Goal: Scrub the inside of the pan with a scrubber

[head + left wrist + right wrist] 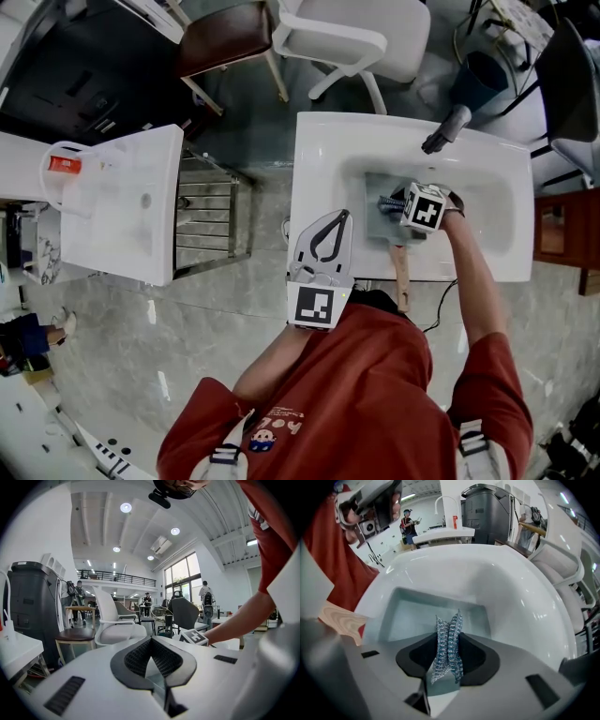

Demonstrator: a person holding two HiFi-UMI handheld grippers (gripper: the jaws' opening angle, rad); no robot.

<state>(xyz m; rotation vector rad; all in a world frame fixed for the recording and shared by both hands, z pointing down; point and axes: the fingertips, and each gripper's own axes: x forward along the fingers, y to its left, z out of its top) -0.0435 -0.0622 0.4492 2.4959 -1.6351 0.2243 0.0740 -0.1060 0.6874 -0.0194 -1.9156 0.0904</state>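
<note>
Between the right gripper's (449, 637) jaws the steel scrubber (446, 653) is clamped tight. Just beyond its tip lies the square pan (412, 616), in the sink (520, 602), wooden handle (340, 620) off to this gripper's left. Press down and sweep into the corners, jaws clear of the walls. The left gripper (151, 641), jaws together, empty, could steady that handle.

Left claw (151, 641) closed, empty; right claw (447, 633) clamped on scrubber (446, 657).
</note>
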